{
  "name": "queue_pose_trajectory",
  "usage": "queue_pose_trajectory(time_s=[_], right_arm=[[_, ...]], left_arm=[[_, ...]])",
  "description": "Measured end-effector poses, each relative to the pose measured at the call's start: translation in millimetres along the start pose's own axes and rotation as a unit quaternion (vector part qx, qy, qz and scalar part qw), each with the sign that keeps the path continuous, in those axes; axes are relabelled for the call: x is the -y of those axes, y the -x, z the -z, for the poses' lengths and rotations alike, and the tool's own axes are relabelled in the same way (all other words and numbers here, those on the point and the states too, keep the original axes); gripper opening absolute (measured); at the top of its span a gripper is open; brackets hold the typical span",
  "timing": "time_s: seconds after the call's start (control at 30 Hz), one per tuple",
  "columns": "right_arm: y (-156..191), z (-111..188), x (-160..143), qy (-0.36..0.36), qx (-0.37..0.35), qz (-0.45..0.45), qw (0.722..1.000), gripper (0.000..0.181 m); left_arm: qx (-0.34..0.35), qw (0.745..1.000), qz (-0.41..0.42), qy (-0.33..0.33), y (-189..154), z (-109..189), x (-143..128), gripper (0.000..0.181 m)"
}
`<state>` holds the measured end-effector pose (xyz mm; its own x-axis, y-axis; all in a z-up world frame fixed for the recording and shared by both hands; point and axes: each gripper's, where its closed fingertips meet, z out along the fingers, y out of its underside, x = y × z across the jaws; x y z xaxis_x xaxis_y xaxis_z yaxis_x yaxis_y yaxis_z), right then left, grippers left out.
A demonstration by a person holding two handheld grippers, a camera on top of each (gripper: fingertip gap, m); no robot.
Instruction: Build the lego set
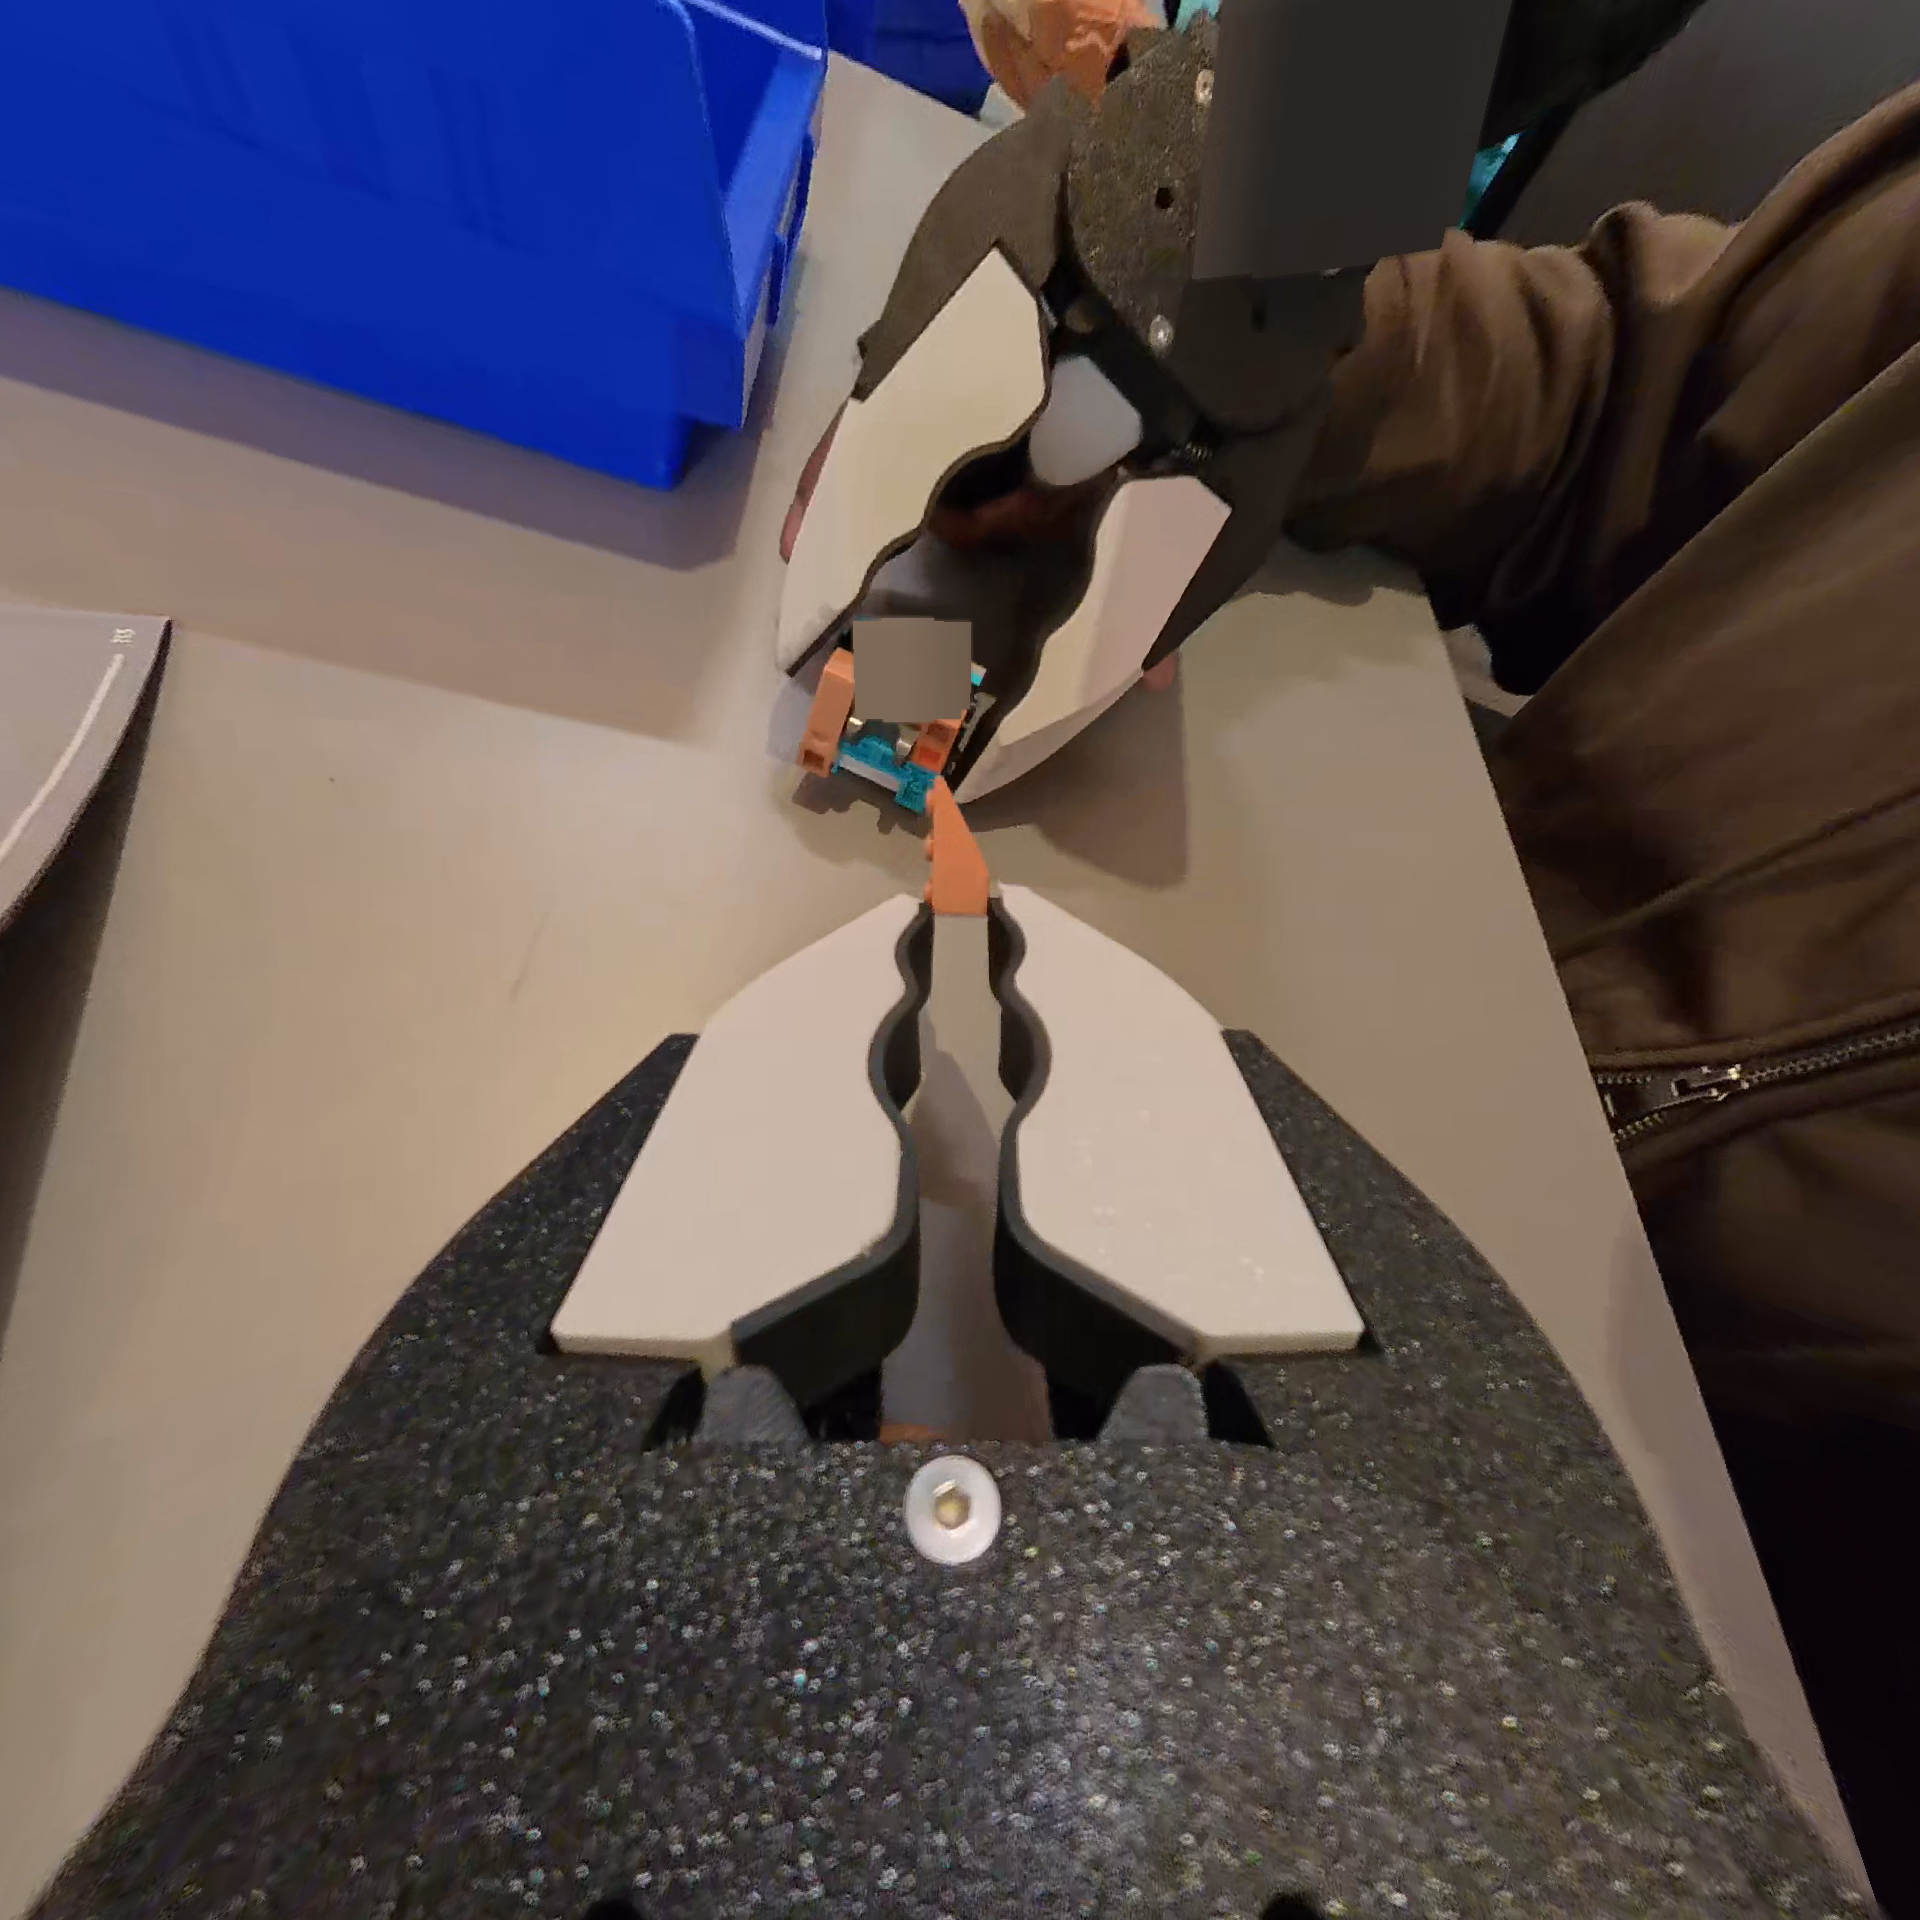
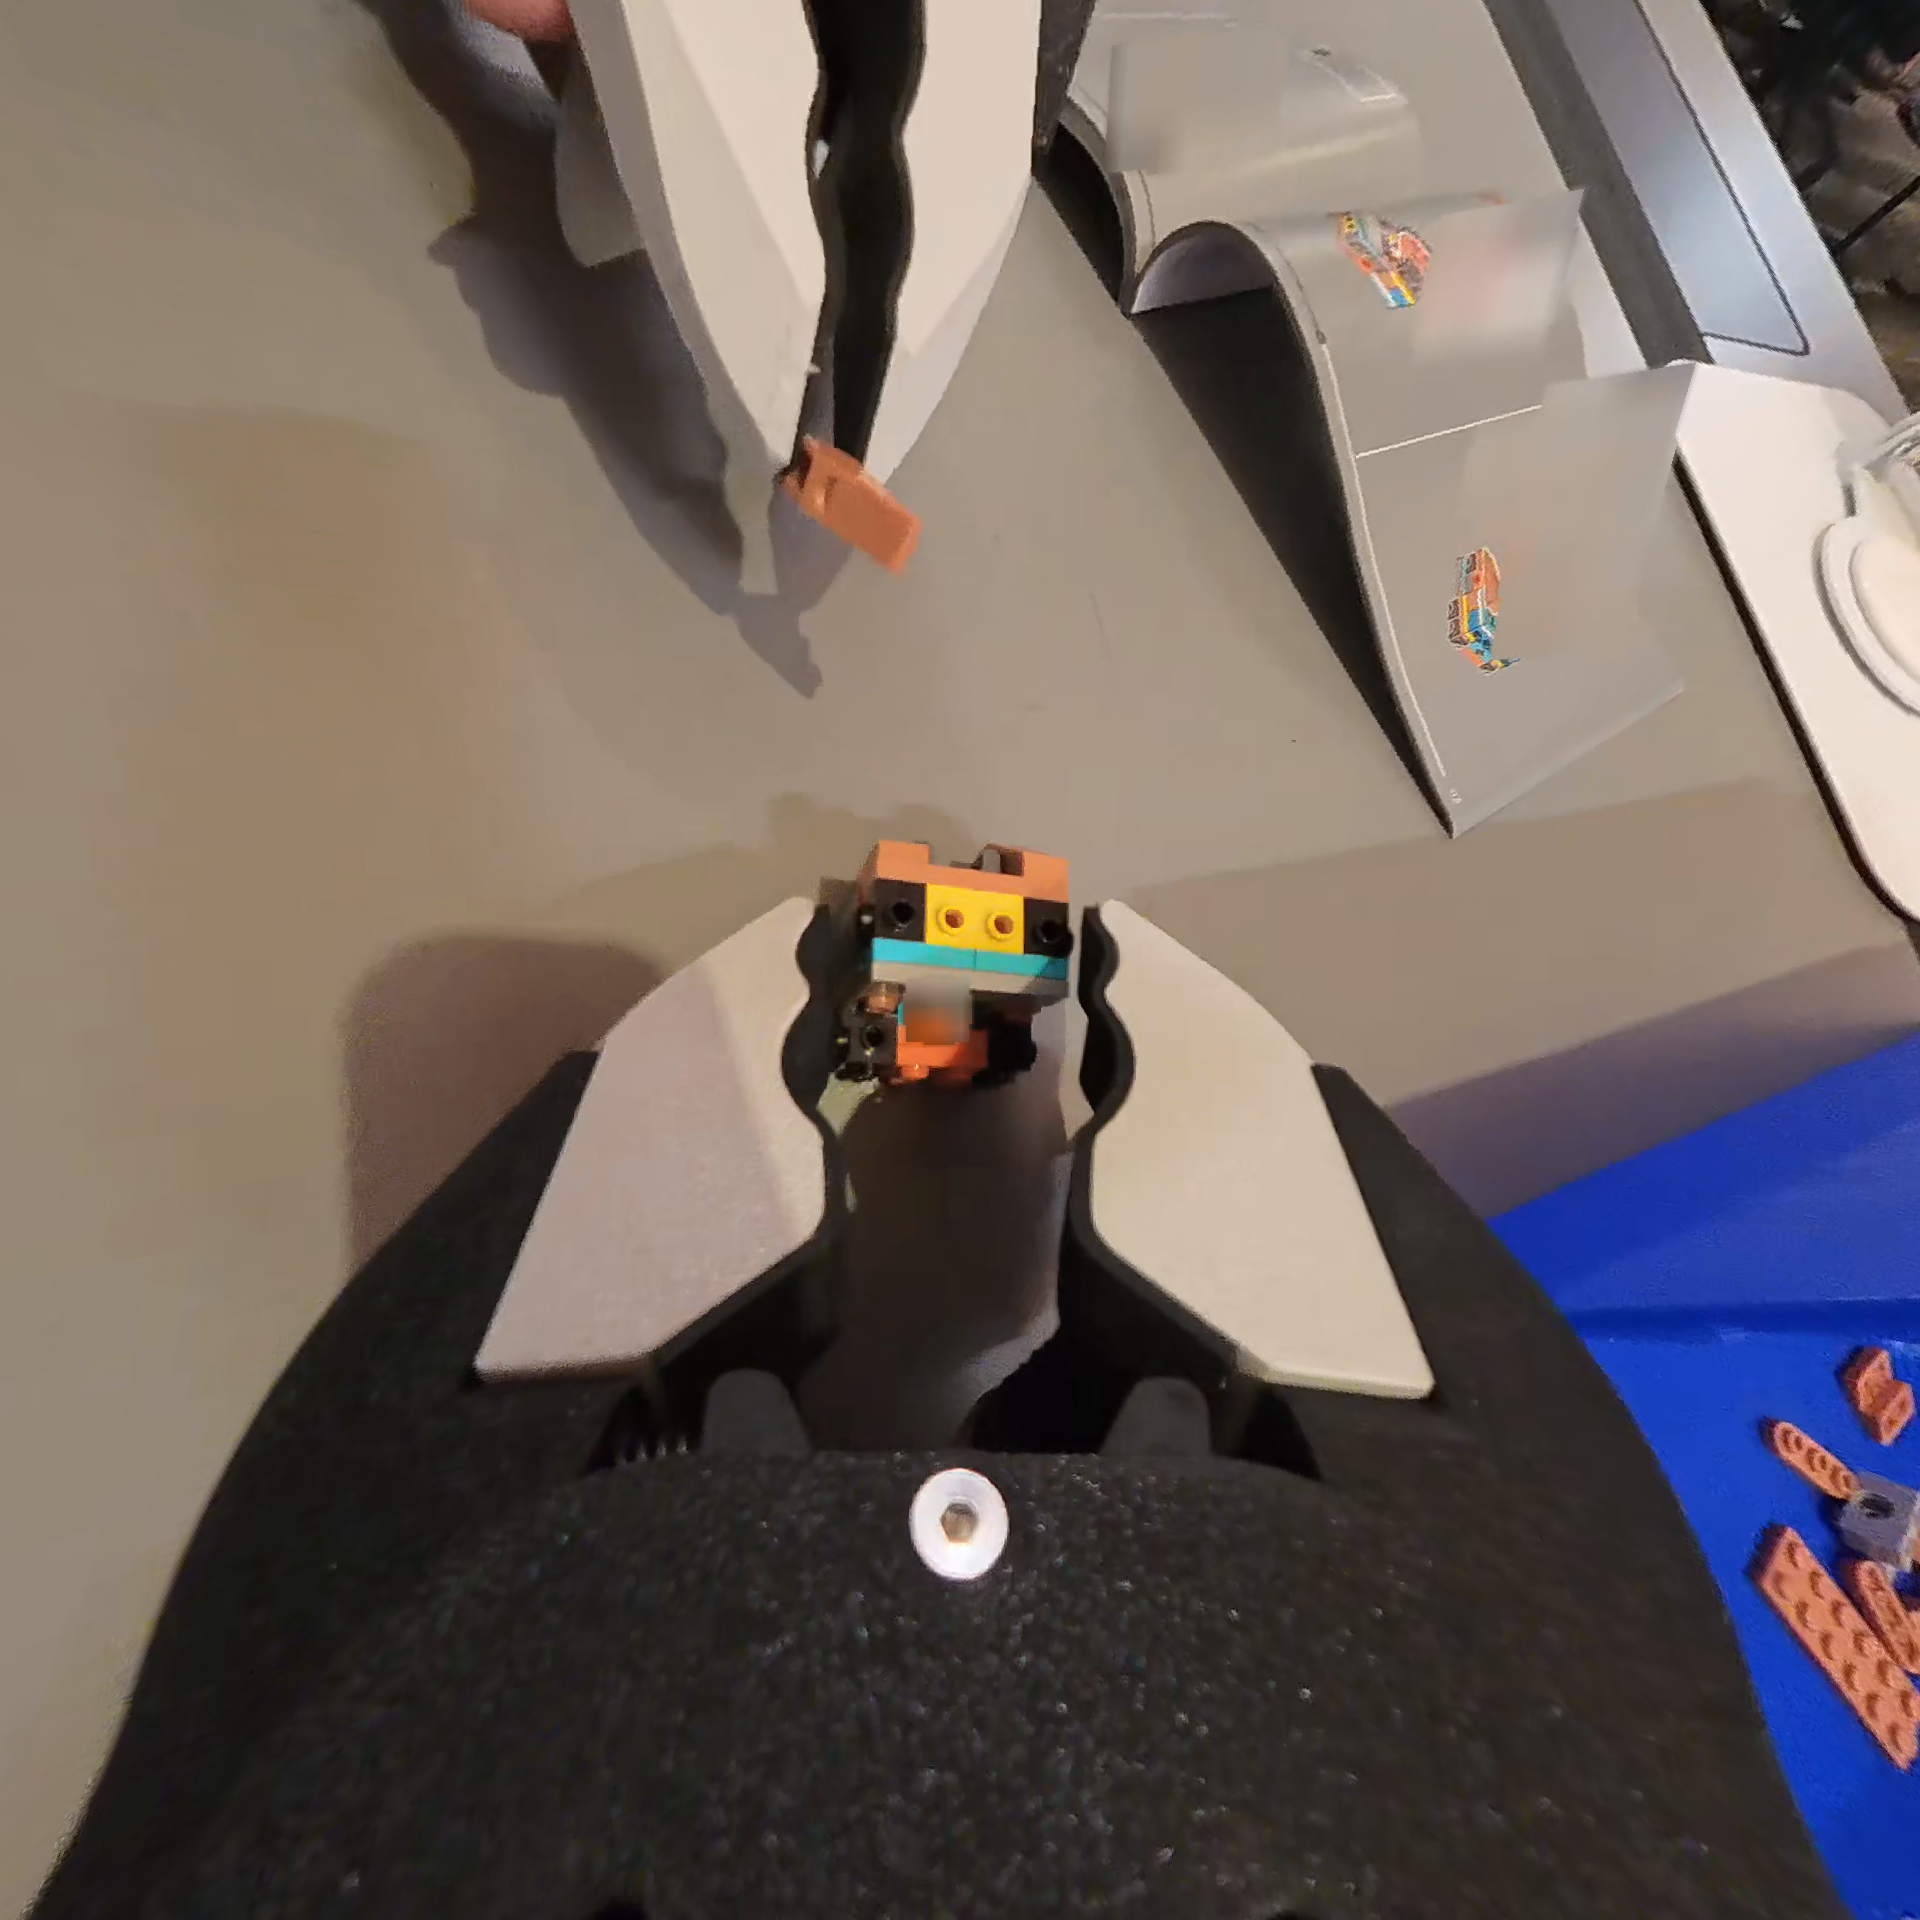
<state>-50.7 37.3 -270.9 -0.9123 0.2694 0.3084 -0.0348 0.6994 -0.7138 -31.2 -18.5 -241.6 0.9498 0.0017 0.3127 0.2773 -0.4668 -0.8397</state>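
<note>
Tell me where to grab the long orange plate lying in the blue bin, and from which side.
Grip the long orange plate across its narrow width, on the two long edges near the middle, coming straight down from above. It lies flat, studs up, on the blue bin floor, so only the thin edges give a hold. Smaller orange pieces crowd its far end; stay toward the nearer half.

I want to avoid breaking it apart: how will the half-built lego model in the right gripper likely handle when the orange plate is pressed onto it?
The lego model is many small stacked bricks, so a sideways push may pop layers off. The right gripper clamps only its lower part, so it could pivot. The orange plate, pinched at one end by the left gripper, looks stiff but might swivel.
</note>
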Motion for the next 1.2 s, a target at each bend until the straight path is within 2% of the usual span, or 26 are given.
queue_pose_trajectory(time_s=[0.03, 0.17, 0.3, 0.37, 0.53, 0.73, 0.9, 1.03, 1.1, 1.2], right_arm=[[-0.5, 1.5, 0.2, -0.001, -0.001, 0.004, 1.0, 0.047], [-9.1, 16.4, 9.3, -0.025, -0.014, 0.015, 0.999, 0.051], [-1.2, 37.3, 46.3, -0.123, -0.011, 0.063, 0.99, 0.043], [11.7, 40.1, 58.7, -0.149, -0.007, 0.11, 0.983, 0.041], [37.4, 37.9, 71.7, -0.173, -0.008, 0.21, 0.962, 0.037], [48.3, 33.9, 71.6, -0.169, 0.007, 0.238, 0.957, 0.017], [48.5, 33.0, 69.7, -0.163, 0.022, 0.212, 0.963, 0.011], [34.1, 28.8, 64.6, -0.149, 0.023, 0.134, 0.979, 0.009], [25.1, 26.9, 61.5, -0.142, 0.028, 0.077, 0.987, 0.009], [18.5, 26.9, 62.8, -0.151, 0.05, -0.007, 0.987, 0.009]], left_arm=[[-0.006, 1.0, 0.001, -0.004, -1.2, -0.3, 0.4, 0.01], [-0.043, 0.999, 0.013, -0.022, -10.4, -1.4, 3.8, 0.01], [-0.116, 0.991, 0.049, -0.047, -29.6, -0.6, 11.5, 0.01], [-0.146, 0.985, 0.07, -0.056, -37.1, -0.7, 15.2, 0.01], [-0.187, 0.977, 0.099, -0.038, -51.1, -5.4, 13.0, 0.01], [-0.196, 0.976, 0.095, -0.013, -59.6, -10.9, 7.3, 0.01], [-0.195, 0.976, 0.093, -0.017, -59.3, -10.2, 7.9, 0.01], [-0.166, 0.982, 0.077, -0.048, -48.6, -6.3, 15.2, 0.015], [-0.132, 0.988, 0.035, -0.075, -41.0, -2.0, 21.7, 0.019], [-0.046, 0.991, -0.074, -0.104, -30.0, 2.9, 30.4, 0.028]])
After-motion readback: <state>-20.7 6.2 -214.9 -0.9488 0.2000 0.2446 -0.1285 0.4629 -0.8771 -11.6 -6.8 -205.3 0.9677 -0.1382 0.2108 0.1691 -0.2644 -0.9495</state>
